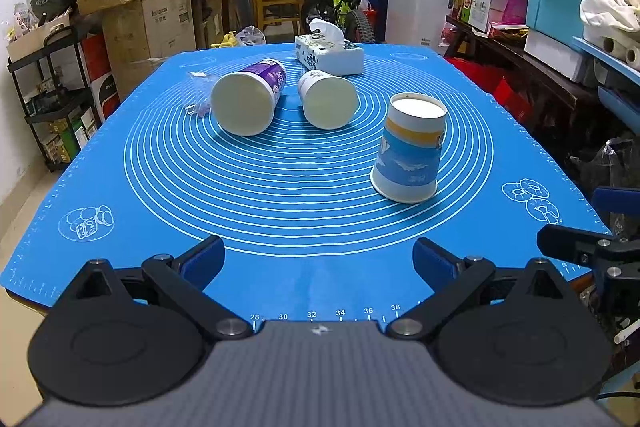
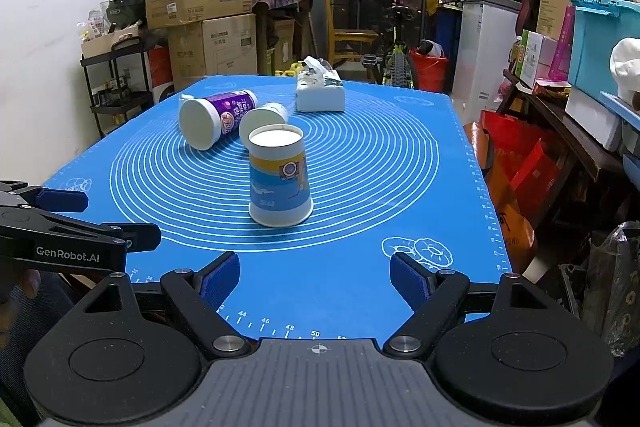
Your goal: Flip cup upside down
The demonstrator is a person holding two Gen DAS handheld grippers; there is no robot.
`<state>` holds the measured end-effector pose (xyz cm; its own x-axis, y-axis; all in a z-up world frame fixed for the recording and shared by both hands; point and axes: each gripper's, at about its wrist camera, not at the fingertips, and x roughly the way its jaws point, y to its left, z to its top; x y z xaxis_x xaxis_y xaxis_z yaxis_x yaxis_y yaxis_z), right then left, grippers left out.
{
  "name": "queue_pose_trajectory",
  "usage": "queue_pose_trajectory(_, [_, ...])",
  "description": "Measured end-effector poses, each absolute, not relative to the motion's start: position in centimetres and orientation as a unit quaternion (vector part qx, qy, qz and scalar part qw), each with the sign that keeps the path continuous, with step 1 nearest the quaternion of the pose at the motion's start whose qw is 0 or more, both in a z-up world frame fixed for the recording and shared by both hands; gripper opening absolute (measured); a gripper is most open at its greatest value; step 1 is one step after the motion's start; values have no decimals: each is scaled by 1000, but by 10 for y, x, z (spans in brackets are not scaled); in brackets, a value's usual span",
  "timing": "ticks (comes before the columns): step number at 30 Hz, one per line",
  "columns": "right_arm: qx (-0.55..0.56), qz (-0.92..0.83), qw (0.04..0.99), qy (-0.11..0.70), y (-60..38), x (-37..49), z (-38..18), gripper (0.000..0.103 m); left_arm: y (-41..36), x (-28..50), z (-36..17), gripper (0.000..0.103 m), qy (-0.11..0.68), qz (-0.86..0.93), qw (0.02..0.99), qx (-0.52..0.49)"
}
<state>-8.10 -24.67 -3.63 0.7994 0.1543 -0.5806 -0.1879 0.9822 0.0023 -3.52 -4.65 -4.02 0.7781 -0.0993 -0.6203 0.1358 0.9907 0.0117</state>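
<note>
The blue-and-white cup [image 2: 280,179] stands on the blue mat [image 2: 360,291] toward the right side of the ring pattern, wide rim down and flat base up, so by the look of it this one is already inverted; the purple cup [image 2: 218,117] and the plain white cup [image 2: 264,121] lie on their sides behind it, just beside each other, bases toward the cameras. Both grippers sit back at the near edge of the tabletop, the right gripper [image 2: 315,277] with its fingers spread wide and nothing between them, the left gripper [image 1: 318,261] likewise spread and empty. The likeliest trouble, as I judge it, is in going for a lying cup: paper walls are thin and give easily, so a hard pinch could crush one, while a light pinch on the tapered side could let it squirt out and roll across the smooth mat. The two lying cups are close enough that fingers closing on one may nudge the other, perhaps toward the tissue box [image 2: 320,95] or the crumpled clear wrapper [image 1: 198,95] at the left. A reach from the right side would also have to pass the standing cup, and a brush against its top could tip it over and undo that flip
</note>
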Motion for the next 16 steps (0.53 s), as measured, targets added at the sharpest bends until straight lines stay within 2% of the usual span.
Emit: queue_pose_trajectory(16, [-24,90,948,306,-249,-80,-39,85,-50,-35,-42,99,331,-63,941,30])
